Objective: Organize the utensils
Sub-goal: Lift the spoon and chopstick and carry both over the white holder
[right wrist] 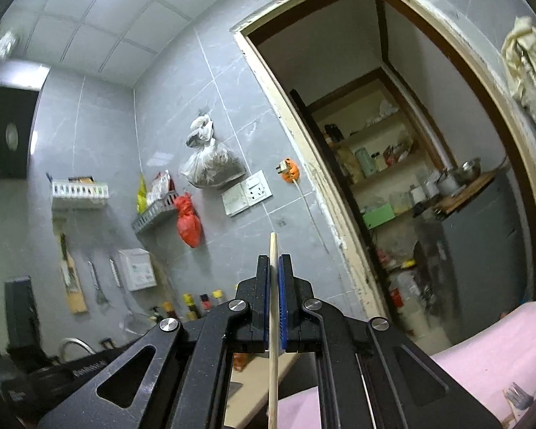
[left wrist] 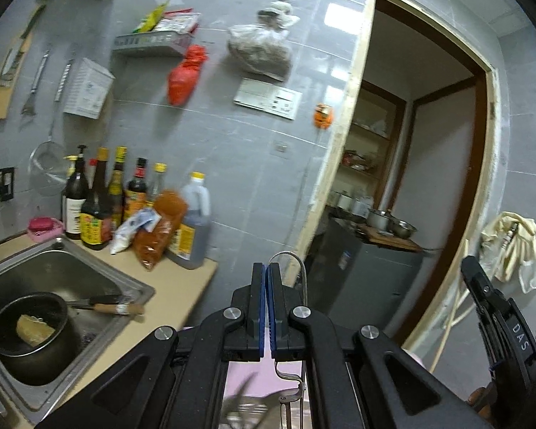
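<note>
Left tongs (left wrist: 267, 275) clenched on a wire utensil (left wrist: 296, 268), its hook arching just right of the pads. Right tongs (right wrist: 274, 268) grasping a chopstick (right wrist: 273, 321) upright between the pads, tip above them. Sink (left wrist: 89, 279) lower left of left tongs.

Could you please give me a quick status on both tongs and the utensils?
Left tongs shut on wire-handled utensil. Right tongs shut on wooden chopstick. Both lifted, facing wall; nothing blocking.
</note>
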Demonstrator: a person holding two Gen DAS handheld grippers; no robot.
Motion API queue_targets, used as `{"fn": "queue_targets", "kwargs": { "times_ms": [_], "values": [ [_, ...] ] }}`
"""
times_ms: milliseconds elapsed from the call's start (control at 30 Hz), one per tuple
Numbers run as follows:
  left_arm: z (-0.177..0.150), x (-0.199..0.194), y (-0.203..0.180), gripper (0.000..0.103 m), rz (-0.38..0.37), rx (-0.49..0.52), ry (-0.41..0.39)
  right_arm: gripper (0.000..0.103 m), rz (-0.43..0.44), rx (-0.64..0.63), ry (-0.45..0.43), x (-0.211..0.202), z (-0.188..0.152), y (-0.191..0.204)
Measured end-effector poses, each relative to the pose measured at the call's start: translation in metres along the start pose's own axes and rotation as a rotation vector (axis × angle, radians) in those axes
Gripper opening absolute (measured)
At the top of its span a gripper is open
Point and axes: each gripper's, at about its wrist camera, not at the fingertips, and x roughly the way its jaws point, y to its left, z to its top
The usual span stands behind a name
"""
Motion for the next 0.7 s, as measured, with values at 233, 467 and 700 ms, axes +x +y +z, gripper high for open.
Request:
{"fn": "queue_targets", "kwargs": {
  "times_ms": [233, 467, 700],
  "values": [
    [-0.025, 0.008, 0.026, 0.002, 0.002, -0.05, -0.028, 0.004, -0.043, -0.099, -0.004, 0.0, -0.022, 0.004],
    [-0.041, 0.018, 0.023, 0.002, -0.031, -0.041, -0.082, 0.004, -0.075, -0.132, -0.004, 0.0, -0.032, -0.001],
    [-0.051, 0.022, 0.019, 0.002, -0.07, -0.055, -0.143, 0.004, -0.083, -0.152, 0.017, 0.003, -0.042, -0.002]
  ]
}}
